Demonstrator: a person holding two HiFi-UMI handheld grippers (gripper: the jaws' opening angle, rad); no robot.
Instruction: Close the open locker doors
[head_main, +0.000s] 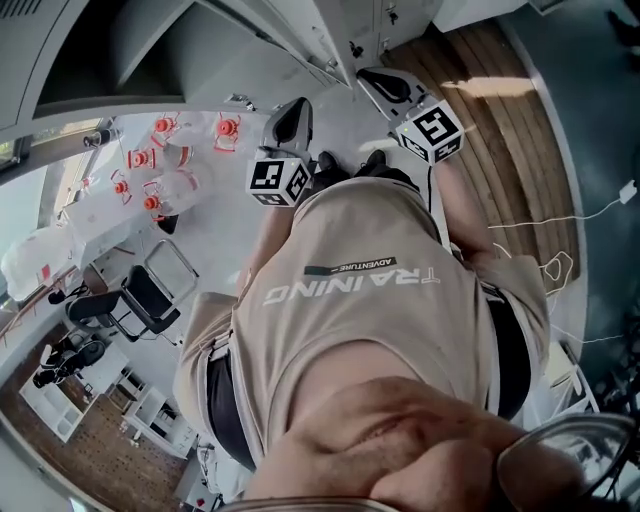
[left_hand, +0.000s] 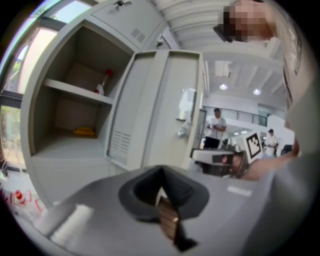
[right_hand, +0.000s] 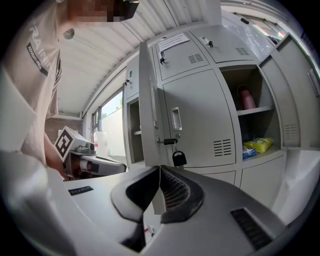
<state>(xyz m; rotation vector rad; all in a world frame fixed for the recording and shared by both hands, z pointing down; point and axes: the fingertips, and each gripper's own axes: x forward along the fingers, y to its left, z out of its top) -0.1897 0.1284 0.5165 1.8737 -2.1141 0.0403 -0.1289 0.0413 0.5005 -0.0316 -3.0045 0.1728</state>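
Grey steel locker bank (right_hand: 200, 105), indoor hall. Left gripper (left_hand: 161, 176), right gripper (right_hand: 159, 174): jaws pressed together, nothing held, both clear of the lockers. Open door (left_hand: 160, 107) swung out ahead, beside shelved compartment (left_hand: 75, 100). Judged light, stiff, smooth sheet metal on hinges. Push flat near latch (left_hand: 182, 131).

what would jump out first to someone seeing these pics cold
An open locker fills the left of the left gripper view, with a door swung out beside it and a red-capped bottle on its upper shelf. At the right of the right gripper view, an open compartment holds a pink bottle and a yellow packet. The left gripper and right gripper are both shut and empty.
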